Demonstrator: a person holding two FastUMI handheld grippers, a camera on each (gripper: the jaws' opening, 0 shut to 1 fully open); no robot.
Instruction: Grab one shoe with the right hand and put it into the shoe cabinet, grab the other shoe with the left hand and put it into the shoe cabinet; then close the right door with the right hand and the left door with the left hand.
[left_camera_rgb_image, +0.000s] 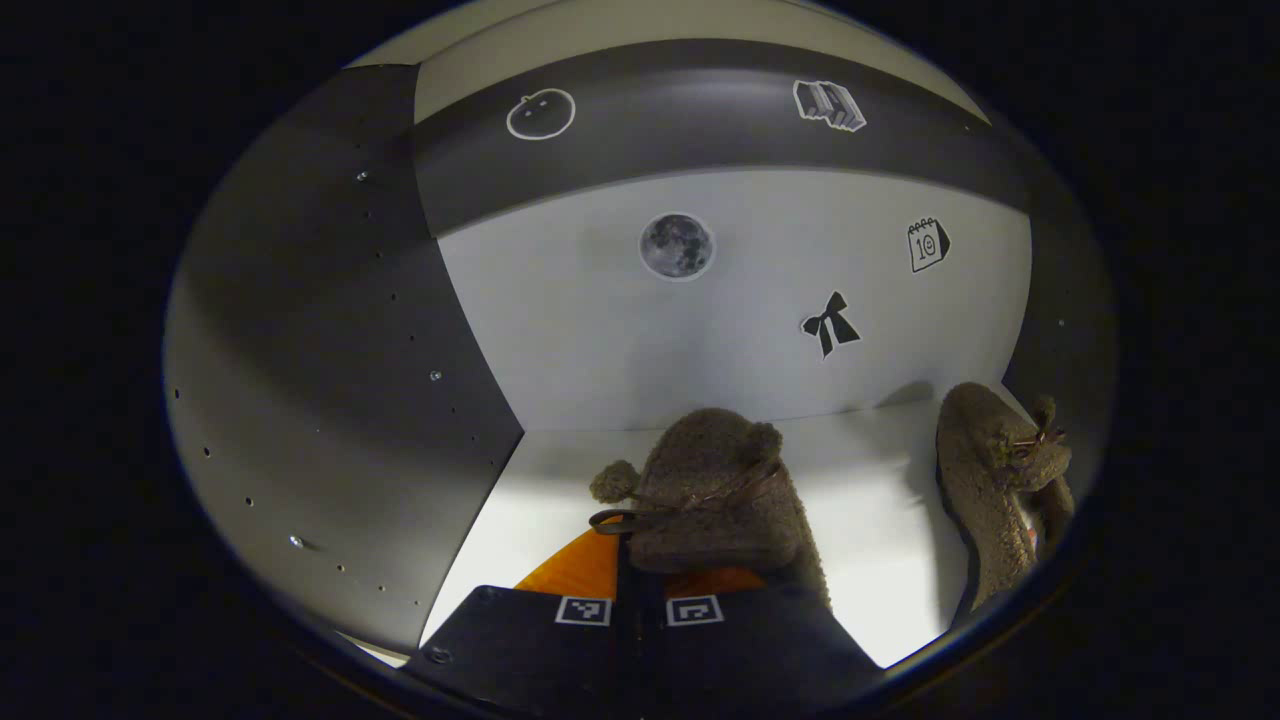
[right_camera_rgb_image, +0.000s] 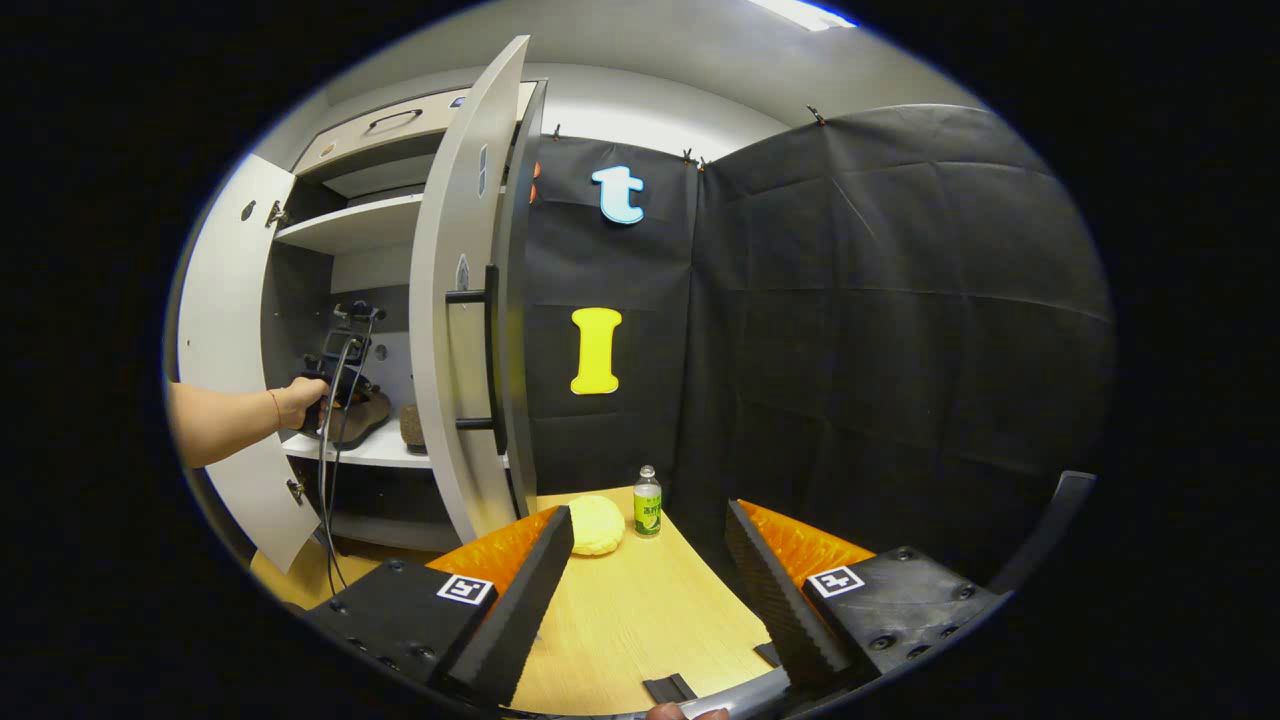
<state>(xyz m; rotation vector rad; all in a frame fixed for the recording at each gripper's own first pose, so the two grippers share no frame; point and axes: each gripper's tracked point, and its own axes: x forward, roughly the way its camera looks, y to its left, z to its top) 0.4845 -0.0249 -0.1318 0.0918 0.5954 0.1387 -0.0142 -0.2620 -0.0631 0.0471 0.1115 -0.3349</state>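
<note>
1. The tall grey-and-white shoe cabinet (right_camera_rgb_image: 400, 230) stands with both doors swung wide, which gives the hands room to reach its white shelf (left_camera_rgb_image: 880, 520); the right door (right_camera_rgb_image: 470, 300), with its dark bar handle, juts out towards the wooden table (right_camera_rgb_image: 620, 600) and awaits closing.
2. The left gripper (left_camera_rgb_image: 640, 560) is deep inside the cabinet, its fingers pressed together on the heel edge of a fuzzy brown slipper-style shoe with pom-poms (left_camera_rgb_image: 715, 490). The shoe's toe points at the back wall and it sits low on the shelf, so I judge it is being set down.
3. In the right gripper view a person's hand (right_camera_rgb_image: 300, 400) holds that tool at the shelf.
4. The matching second fuzzy brown shoe (left_camera_rgb_image: 990, 490) already lies on the same shelf, well apart to the right, leaving space between the pair.
5. The right gripper (right_camera_rgb_image: 650, 590) hangs over the table with fingers spread and nothing between them, probably waiting for its door.
</note>
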